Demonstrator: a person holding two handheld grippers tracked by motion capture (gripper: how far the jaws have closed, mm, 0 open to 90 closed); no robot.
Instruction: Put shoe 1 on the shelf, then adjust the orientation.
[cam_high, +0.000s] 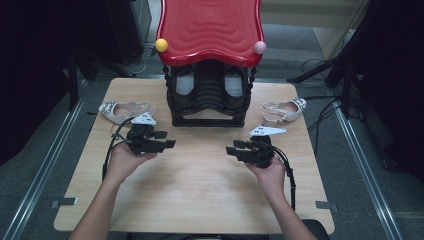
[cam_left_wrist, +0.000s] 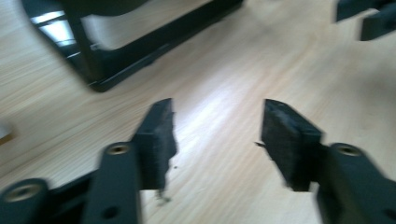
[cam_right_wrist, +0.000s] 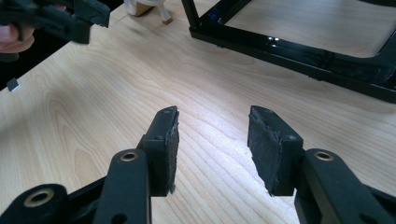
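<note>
A black shoe rack (cam_high: 207, 107) with a red wavy top (cam_high: 210, 25) stands at the back middle of the wooden table (cam_high: 200, 190). One pale flat shoe (cam_high: 125, 110) lies left of it and another (cam_high: 285, 110) lies right of it. My left gripper (cam_high: 167, 139) is held low over the table in front of the rack's left side, open, with nothing between its pads (cam_left_wrist: 161, 140). Facing it, my right gripper (cam_high: 232, 147) is open and empty too, fingers (cam_right_wrist: 166, 144) over bare wood. The rack's base bar (cam_right_wrist: 289, 51) lies ahead of it.
Two white items (cam_high: 185, 82) sit on a shelf inside the rack. A yellow ball (cam_high: 161, 45) and a pink ball (cam_high: 260, 47) cap the red top's front corners. Cables (cam_high: 325, 107) trail on the floor at the right. Metal rails (cam_high: 360, 160) run along both table sides.
</note>
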